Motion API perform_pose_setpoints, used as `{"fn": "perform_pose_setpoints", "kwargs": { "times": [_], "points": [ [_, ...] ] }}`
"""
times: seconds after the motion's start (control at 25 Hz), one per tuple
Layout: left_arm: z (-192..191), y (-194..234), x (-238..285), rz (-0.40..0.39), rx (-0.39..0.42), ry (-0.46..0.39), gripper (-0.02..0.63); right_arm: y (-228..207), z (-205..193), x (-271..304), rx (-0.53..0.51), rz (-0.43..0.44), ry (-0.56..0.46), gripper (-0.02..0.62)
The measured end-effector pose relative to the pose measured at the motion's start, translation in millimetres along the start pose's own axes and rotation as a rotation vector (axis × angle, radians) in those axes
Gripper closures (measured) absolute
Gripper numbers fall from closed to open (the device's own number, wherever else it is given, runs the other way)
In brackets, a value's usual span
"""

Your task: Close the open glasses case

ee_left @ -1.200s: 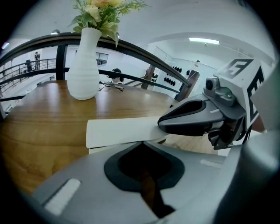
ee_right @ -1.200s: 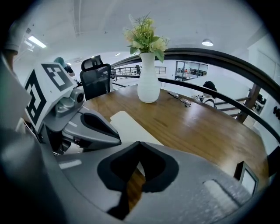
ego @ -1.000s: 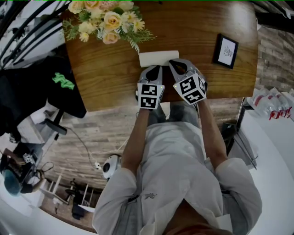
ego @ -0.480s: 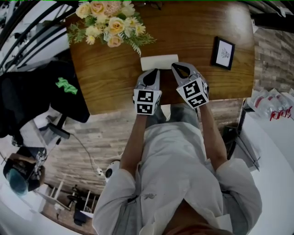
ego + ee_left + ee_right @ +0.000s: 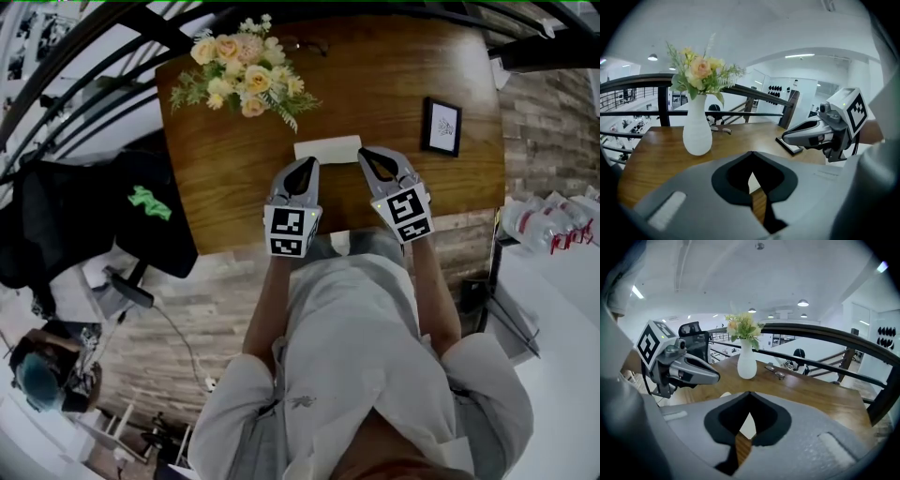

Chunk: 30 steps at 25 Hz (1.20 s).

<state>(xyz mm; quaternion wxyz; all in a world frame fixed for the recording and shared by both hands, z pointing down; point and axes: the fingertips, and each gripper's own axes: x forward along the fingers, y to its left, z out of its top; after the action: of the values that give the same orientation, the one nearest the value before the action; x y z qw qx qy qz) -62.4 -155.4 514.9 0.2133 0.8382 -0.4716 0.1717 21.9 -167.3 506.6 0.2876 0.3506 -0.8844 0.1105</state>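
Observation:
A white glasses case (image 5: 327,148) lies on the wooden table (image 5: 225,187) as one low block; I cannot tell if its lid is up. My left gripper (image 5: 309,161) sits at the case's near left corner, jaws shut and empty. My right gripper (image 5: 367,152) is at the case's right end, also shut on nothing. In the left gripper view the jaw tips (image 5: 751,153) meet, and a sliver of the case (image 5: 749,180) shows below them. The right gripper view shows the same closed tips (image 5: 749,393) above the case (image 5: 746,425).
A white vase of flowers (image 5: 246,70) stands at the table's far left. A black picture frame (image 5: 442,127) stands on the right and a pair of glasses (image 5: 309,43) lies at the far edge. A dark railing (image 5: 825,333) runs behind the table.
The two grippers have drawn a little apart, toward the two ends of the case. The head camera has shifted, so the table sits lower and smaller in view.

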Motion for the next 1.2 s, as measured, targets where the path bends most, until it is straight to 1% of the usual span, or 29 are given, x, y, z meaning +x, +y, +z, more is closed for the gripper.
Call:
{"fn": "perform_pose_setpoints", "kwargs": {
  "times": [0.12, 0.32, 0.48, 0.56, 0.88, 1.08, 1.2],
  "points": [
    [18.0, 2.9, -10.8, -0.01, 0.046, -0.045, 0.588, -2.1, 18.0, -13.2, 0.015, -0.032, -0.059, 0.592],
    [46.7, 6.9, -29.5, -0.012, 0.1, -0.131, 0.588, -4.1, 39.1, -34.8, 0.051, -0.074, -0.148, 0.594],
    [70.9, -0.2, -55.3, -0.02, 0.13, -0.205, 0.588, -0.2, 54.0, -66.0, 0.117, -0.107, -0.23, 0.594],
    [82.3, -3.9, -64.7, -0.03, 0.147, -0.237, 0.588, 1.7, 61.1, -77.3, 0.122, -0.123, -0.259, 0.594],
    [108.1, -17.2, -78.9, -0.08, 0.207, -0.301, 0.588, 5.4, 90.2, -97.5, 0.077, -0.184, -0.32, 0.594],
    [122.5, -20.2, -82.8, -0.095, 0.223, -0.338, 0.588, 9.9, 103.3, -99.1, 0.06, -0.194, -0.333, 0.594],
    [125.2, -19.0, -80.9, -0.093, 0.223, -0.335, 0.588, 10.6, 109.2, -97.9, 0.052, -0.196, -0.336, 0.594]
  ]
}}
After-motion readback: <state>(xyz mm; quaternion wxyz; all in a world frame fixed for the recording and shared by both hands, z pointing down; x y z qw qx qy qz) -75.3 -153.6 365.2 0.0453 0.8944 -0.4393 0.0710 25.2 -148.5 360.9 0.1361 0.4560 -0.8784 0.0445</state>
